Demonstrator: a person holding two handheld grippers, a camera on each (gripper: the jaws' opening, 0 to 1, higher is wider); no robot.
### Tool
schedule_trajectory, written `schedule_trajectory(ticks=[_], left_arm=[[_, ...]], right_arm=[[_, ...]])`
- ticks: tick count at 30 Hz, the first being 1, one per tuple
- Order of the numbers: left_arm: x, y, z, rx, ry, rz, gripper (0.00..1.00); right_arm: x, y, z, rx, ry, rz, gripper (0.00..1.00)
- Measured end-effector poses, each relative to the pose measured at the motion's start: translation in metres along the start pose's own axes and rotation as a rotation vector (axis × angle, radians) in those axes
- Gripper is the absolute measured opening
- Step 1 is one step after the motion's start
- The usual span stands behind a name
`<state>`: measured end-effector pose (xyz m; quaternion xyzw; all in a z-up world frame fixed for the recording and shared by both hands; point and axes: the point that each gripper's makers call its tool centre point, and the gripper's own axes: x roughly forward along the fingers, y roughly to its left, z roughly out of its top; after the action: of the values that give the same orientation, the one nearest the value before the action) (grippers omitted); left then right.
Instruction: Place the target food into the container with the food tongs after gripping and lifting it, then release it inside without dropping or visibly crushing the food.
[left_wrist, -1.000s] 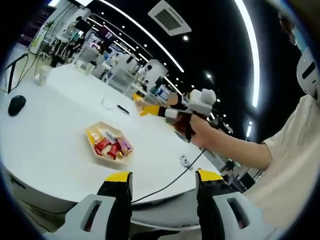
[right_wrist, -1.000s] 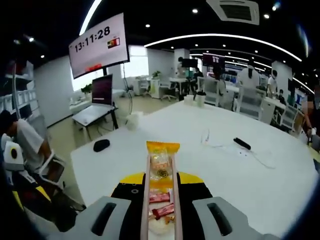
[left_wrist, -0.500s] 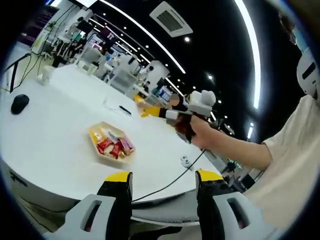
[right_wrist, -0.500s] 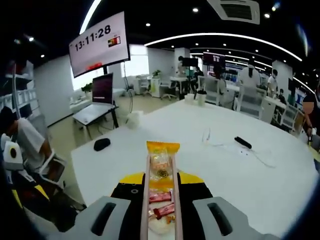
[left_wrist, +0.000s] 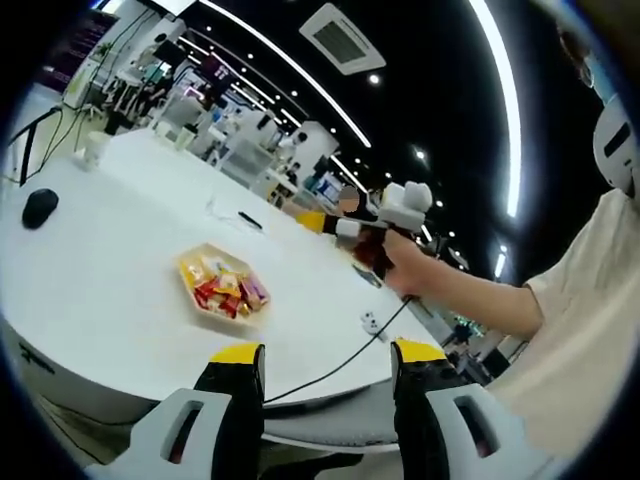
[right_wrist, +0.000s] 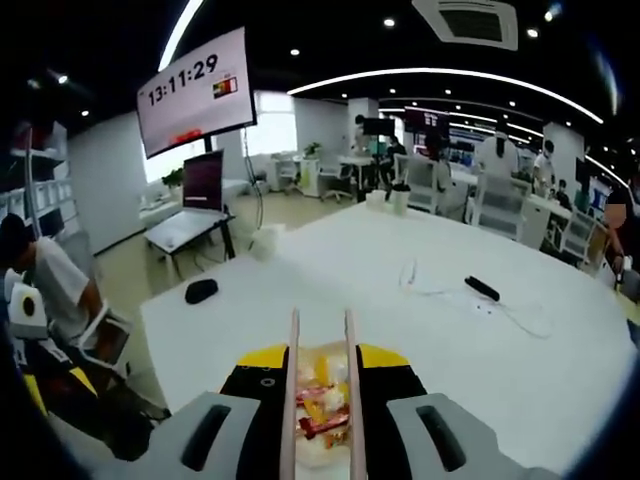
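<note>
Right hand-held gripper (right_wrist: 322, 400) is clamped on the food tongs (right_wrist: 321, 370), whose two arms stand slightly apart with nothing between them, above the container (left_wrist: 224, 292) of wrapped snacks (left_wrist: 228, 293) on the white bench (left_wrist: 100, 250). Left hand-held gripper (left_wrist: 327, 365) has its jaws apart, empty. On the bench: a black mouse (left_wrist: 39, 207) far left, a cable (left_wrist: 340, 365), a black remote (right_wrist: 482, 288). A clock screen (right_wrist: 195, 90) hangs in the open office.

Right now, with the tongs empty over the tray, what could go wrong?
The tray looks heaped with packets, so one could slide over its rim. The cable trailing from the right gripper runs past the tray and might nudge it. The food tongs could catch a wrapper when lifting.
</note>
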<state>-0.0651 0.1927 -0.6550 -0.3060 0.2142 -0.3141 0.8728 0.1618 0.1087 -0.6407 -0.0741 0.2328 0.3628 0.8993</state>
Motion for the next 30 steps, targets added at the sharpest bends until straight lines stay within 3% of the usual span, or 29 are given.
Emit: schedule_trajectory(ticks=[7, 11, 15, 23, 30], left_arm=[[0.009, -0.002, 0.004, 0.016, 0.019, -0.019, 0.50], [0.017, -0.008, 0.007, 0.055, 0.036, -0.053, 0.51], [0.022, -0.009, 0.014, 0.093, 0.046, -0.063, 0.50], [0.027, -0.005, 0.028, 0.159, 0.064, -0.069, 0.51], [0.027, -0.014, 0.036, 0.248, 0.109, -0.127, 0.49]], right_arm=[[-0.012, -0.002, -0.016, 0.011, 0.023, 0.024, 0.24], [-0.025, 0.018, -0.025, -0.020, 0.046, 0.153, 0.24], [-0.035, 0.036, -0.023, -0.064, 0.053, 0.228, 0.24], [-0.053, 0.064, -0.032, -0.075, 0.061, 0.355, 0.25], [-0.075, 0.096, -0.043, -0.099, 0.077, 0.518, 0.25]])
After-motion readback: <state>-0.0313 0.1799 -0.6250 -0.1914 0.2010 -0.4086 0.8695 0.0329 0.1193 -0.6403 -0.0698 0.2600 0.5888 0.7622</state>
